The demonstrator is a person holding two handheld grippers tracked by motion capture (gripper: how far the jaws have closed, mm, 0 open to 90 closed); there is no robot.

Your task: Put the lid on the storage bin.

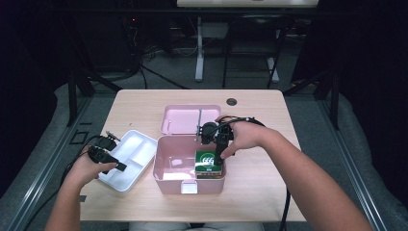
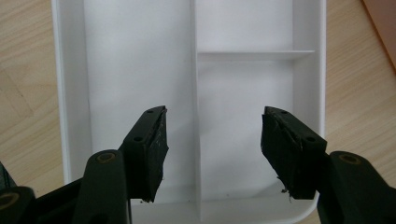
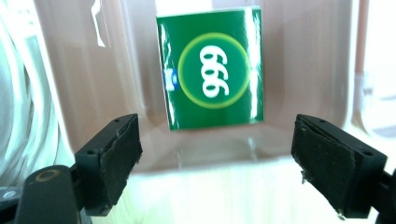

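A green box marked 999 [image 1: 208, 160] [image 3: 212, 93] lies in the right half of an open pink case [image 1: 164, 174]. My right gripper [image 1: 217, 156] [image 3: 219, 172] hangs open just above the case, its jaws wide apart on the near side of the box with nothing between them. A white divided tray [image 1: 129, 159] [image 2: 140, 56] lies left of the case. Over its near end my left gripper [image 1: 115, 166] [image 2: 212, 149] is held open and empty, above the tray's middle divider.
The case's pink lid [image 1: 185, 119] lies flat behind it, with a hinge bar down its middle. A round cable hole [image 1: 231, 102] sits near the table's far edge. Cables trail from both grippers. Bare wood shows to the right and front of the case.
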